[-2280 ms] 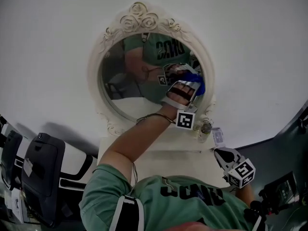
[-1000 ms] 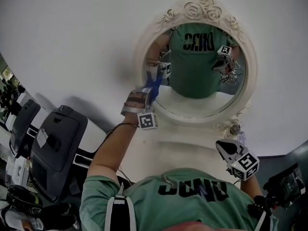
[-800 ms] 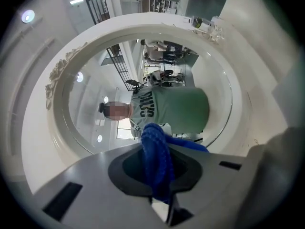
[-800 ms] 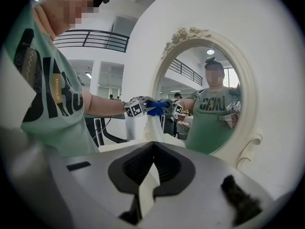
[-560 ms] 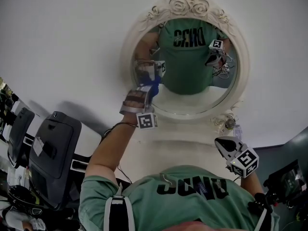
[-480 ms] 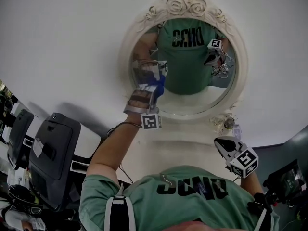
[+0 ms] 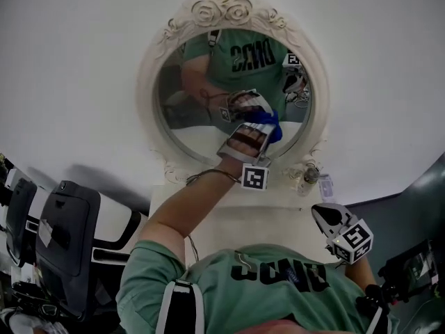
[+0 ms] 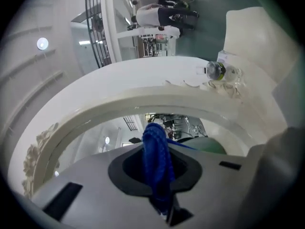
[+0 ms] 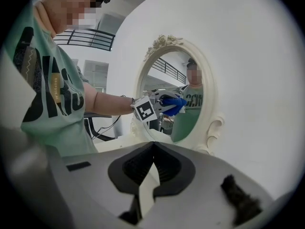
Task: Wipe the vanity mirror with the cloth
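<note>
Left tongs (image 7: pixel 263 131) clenched on the blue cloth (image 7: pixel 273 126), pressed to the vanity mirror (image 7: pixel 182 120) at lower right. A second ago it was at the left edge, so wiping apparently progresses. Right tongs (image 7: pixel 321 214) closed, empty, near right.

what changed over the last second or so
The left gripper carried the blue cloth from the left edge of the vanity mirror across to the lower right of its glass, jaws clamped on it throughout. The right gripper stayed low at the person's right; its jaws are shut and empty.
</note>
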Demonstrator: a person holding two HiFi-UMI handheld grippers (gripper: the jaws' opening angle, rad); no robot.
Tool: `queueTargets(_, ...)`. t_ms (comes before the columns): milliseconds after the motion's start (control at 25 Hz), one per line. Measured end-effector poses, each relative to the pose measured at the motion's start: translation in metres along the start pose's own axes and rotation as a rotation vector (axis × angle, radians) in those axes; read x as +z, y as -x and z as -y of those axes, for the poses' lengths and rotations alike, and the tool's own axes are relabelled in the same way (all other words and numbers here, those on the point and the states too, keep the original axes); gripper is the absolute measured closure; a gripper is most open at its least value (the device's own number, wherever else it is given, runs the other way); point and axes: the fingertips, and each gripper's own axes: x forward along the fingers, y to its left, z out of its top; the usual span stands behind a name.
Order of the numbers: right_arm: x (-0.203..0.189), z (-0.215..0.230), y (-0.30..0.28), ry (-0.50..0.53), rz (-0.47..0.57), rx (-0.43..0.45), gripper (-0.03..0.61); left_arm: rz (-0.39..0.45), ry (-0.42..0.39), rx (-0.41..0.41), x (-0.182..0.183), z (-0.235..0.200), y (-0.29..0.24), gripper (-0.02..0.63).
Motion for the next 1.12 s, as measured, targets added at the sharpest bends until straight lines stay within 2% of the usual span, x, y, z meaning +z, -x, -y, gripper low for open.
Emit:
queueTargets(120,-0.012,0.007,0.021,-0.027,-0.008,-0.042,0.568,0.077,-0.031,0.000,0.050,0.006,-0.025,0.563)
queueTargets(240,-0.022,0.018,0.041,-0.053,-0.004,-0.095,0.566,0.113,-0.052,-0.017,0.081,0.012,-0.042,0.563)
queueTargets(440,-0.036,0.029,0.058,-0.097,-0.010,-0.141,0.566,0.121,-0.048,-0.008,0.090,0.011,-0.046,0.563)
queueTargets(600,-0.020,0.017,0.042,-0.052,0.005,-0.086,0.568,0.118,0.011,-0.049,0.082,0.011,-0.028,0.563)
queueTargets(680,-0.010,0.010,0.030,-0.026,0.011,-0.050,0.568,0.098,0.047,-0.061,0.061,0.012,-0.006,0.563)
queueTargets(760,-0.001,0.003,0.017,-0.007,0.016,-0.014,0.568,0.043,0.067,-0.075,0.022,0.016,0.021,0.561)
queueTargets(1000,0.019,-0.025,-0.031,0.053,0.019,0.100,0.568,-0.256,0.068,-0.073,-0.143,0.026,0.115,0.563)
queueTargets(1120,0.030,-0.038,-0.045,0.080,0.024,0.141,0.566,-0.373,0.043,-0.102,-0.197,0.035,0.149,0.563)
